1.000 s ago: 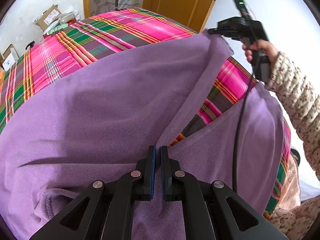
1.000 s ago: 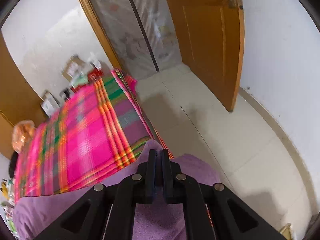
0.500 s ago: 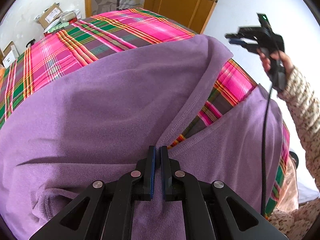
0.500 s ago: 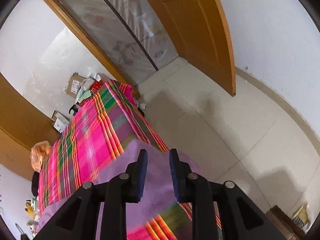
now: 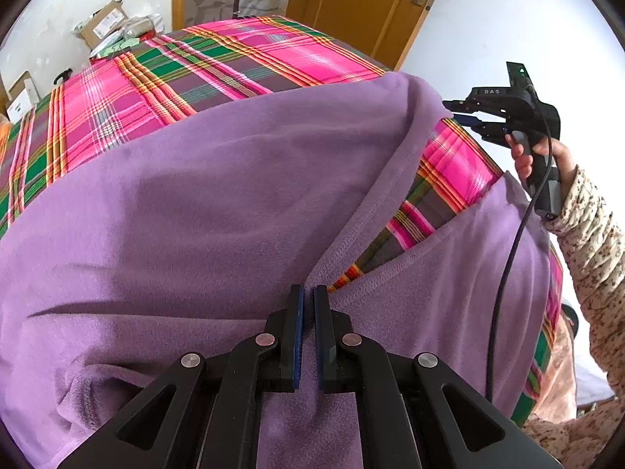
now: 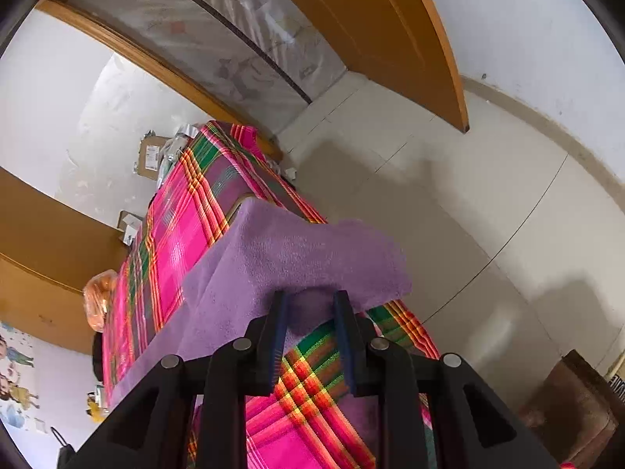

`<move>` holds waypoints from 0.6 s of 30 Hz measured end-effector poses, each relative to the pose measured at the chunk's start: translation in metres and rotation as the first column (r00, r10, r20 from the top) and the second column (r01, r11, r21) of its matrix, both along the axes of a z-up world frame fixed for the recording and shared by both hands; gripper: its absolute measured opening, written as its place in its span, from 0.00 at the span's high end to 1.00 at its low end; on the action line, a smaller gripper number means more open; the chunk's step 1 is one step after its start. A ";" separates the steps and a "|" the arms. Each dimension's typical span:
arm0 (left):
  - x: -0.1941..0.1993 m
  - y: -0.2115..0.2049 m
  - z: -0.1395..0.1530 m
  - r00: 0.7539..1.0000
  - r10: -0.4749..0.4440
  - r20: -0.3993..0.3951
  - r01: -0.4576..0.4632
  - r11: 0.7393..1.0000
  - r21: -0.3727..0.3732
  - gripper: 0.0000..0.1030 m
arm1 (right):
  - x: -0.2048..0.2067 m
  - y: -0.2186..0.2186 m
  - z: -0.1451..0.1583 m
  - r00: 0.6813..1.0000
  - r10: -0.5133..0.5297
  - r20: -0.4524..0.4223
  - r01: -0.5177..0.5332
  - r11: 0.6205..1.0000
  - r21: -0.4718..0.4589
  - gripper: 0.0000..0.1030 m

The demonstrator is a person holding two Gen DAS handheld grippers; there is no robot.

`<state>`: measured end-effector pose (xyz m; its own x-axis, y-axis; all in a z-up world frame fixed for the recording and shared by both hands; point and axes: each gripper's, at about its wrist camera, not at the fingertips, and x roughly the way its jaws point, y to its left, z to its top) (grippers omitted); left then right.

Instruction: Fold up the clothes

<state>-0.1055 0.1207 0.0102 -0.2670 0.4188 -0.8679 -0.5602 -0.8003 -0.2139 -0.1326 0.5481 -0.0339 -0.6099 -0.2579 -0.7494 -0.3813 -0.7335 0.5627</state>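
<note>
While folding is under way: one stage only, judged early.
Garment: purple fleece (image 5: pixel 218 203) spread over a bed with a pink-and-green plaid cover (image 5: pixel 164 78); its far corner hangs past the bed edge.
Done so far: fleece laid out broadly; one edge turned back, leaving a wedge of plaid showing between two stitched hems.
Left to do: no finished fold visible; the far corner and the turned-back flap both look unsettled, so most of the folding appears to remain.
Left claw (image 5: pixel 306 332): jaws together, clamped on the fleece where the two hems meet.
Right claw (image 6: pixel 308 336): jaws apart, holding nothing; tips just at the drooping fleece corner (image 6: pixel 312 262), contact uncertain.
Right hand (image 5: pixel 539 156): grips the handle, beside the bed edge.
Fabric condition: soft, thick pile; mostly smooth, with a long crease and bunching near the left claw.
Surroundings: wooden door (image 6: pixel 390 31) open, tiled floor (image 6: pixel 488 215), cardboard boxes (image 5: pixel 105 23) beyond the bed.
</note>
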 end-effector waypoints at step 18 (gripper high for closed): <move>0.005 0.001 0.006 1.000 -0.006 -0.004 0.006 1.000 -0.004 0.95 | 0.035 -0.005 0.057 0.995 -0.063 -0.076 0.078 0.973 0.216 0.95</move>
